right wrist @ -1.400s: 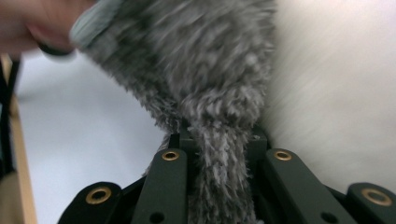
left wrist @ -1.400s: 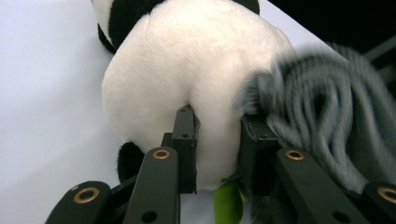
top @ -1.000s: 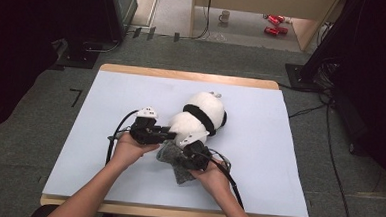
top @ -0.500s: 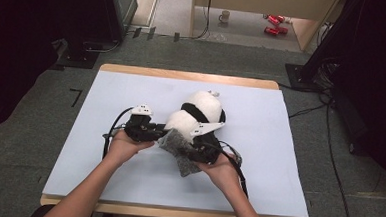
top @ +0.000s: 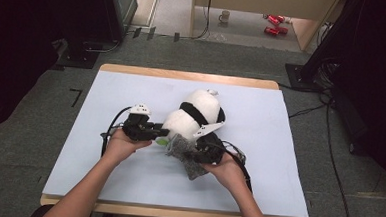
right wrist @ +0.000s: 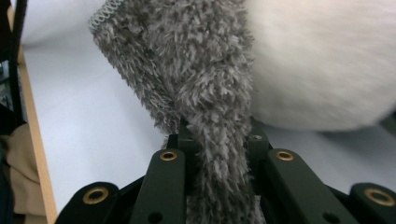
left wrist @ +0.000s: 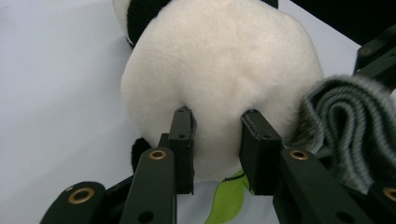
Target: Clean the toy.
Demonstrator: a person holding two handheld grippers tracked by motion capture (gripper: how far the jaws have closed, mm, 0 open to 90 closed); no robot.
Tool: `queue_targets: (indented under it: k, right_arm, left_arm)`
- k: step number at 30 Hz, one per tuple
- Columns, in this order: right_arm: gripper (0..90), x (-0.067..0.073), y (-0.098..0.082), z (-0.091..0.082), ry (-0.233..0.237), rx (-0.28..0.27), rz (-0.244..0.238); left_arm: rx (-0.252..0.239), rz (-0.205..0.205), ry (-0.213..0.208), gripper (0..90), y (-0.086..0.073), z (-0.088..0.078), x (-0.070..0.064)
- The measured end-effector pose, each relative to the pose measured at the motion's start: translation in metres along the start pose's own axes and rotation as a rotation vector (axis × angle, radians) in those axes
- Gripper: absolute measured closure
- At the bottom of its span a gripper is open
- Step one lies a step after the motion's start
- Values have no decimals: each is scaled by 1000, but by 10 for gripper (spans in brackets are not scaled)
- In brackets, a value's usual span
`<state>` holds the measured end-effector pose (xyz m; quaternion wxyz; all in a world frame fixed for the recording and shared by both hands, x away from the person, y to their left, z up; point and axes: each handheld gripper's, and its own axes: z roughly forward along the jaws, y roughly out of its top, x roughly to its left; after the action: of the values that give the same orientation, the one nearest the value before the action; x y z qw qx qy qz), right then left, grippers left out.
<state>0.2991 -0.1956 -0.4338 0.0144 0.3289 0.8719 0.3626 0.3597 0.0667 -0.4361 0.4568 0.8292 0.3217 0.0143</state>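
Your left gripper [top: 160,133] has its fingers [left wrist: 182,140] narrowed onto the rounded cream bottom of the panda plush toy [top: 194,114], pinching a fold of fur between them. Your right gripper [right wrist: 217,140] has its fingers clamped on a bunched strip of the grey fuzzy sock [right wrist: 205,84].

The panda lies near the middle of the table [top: 289,143], tilted away from you. The sock lies against its lower end on your right, touching the fur.

To dress the toy well, it looks best to keep the left pinch firm so the body cannot roll. Spread the sock's knit edge before drawing it over the rounded end; bunched as it is, it would likely slide off. Pull along the toy's length, not across.

Count: one panda, one grey sock, two grippers. A scrap of green [left wrist: 229,200] shows under the toy; what it is cannot be told.
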Motion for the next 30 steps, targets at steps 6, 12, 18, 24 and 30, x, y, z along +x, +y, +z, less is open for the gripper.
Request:
queue_targets:
  k: [6, 12, 18, 24, 30]
  right_arm:
    - [762, -12, 0, -23, -59, -48, 28]
    - [761, -30, -4, -46, -119, -105, 97]
    - [756, -47, -9, -65, -198, -164, 165]
    - [741, -68, -22, -72, -265, -173, 221]
    - [741, -86, -35, -76, -309, -169, 299]
  left_arm:
    - [5, -9, 21, 685, -3, -6, 10]
    - [10, 3, 7, 673, -5, -9, 13]
    - [4, -13, 1, 660, -8, -9, 15]
    - [-7, -9, 1, 630, -9, -9, 14]
    - [-1, -16, 28, 692, -9, -10, 11]
